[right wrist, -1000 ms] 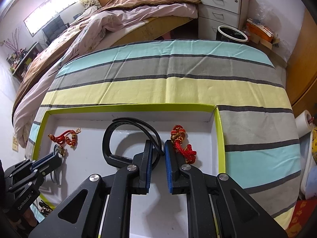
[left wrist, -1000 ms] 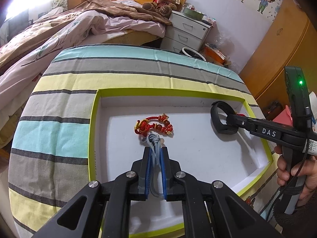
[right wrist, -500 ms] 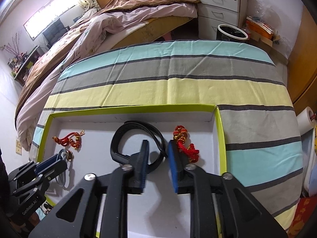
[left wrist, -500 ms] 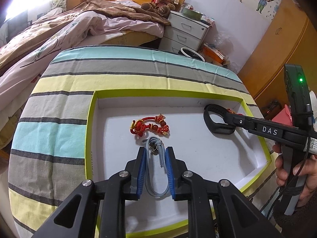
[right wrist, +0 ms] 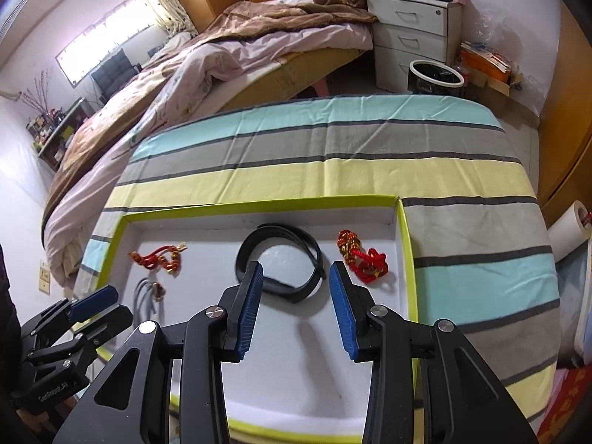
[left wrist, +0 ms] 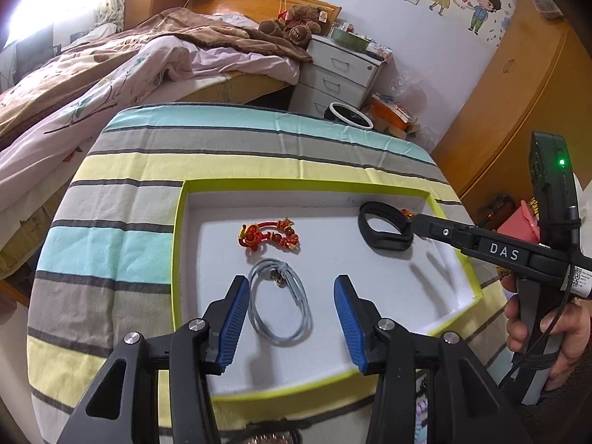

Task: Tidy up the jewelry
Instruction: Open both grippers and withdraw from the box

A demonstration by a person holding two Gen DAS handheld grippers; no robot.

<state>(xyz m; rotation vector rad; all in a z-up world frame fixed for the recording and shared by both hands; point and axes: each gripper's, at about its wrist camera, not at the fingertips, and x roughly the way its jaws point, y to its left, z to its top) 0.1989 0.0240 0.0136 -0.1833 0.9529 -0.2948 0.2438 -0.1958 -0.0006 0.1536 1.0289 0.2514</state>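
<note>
On the striped tabletop (right wrist: pixel 462 170), a shallow tray (left wrist: pixel 179 244) with a lime-green rim and white floor holds all the jewelry. Left gripper (left wrist: pixel 288 288) above the tray's near end, fingers (left wrist: pixel 234 318) apart and opening; grey cord bracelet (left wrist: pixel 281 307) lies flat on the tray floor between them, pads not touching it. Red knotted bracelet (left wrist: pixel 268 235) with gold beads just beyond the grey one, toward 12 o'clock, apart from it. Black band (left wrist: pixel 384 227) at about 2 o'clock from the left gripper, near the tray's far right corner.

Right gripper (right wrist: pixel 296 277) over the same tray, its fingers (right wrist: pixel 344 310) also apart and opening, clamped on nothing; black band (right wrist: pixel 281 262) lies on the floor just ahead of the tips. Second red charm (right wrist: pixel 360 257) with gold beads at 1 o'clock, beside the band, close to the tray's right wall. A hand (left wrist: pixel 544 329) grips the right gripper's handle at the left view's 3 o'clock edge.
</note>
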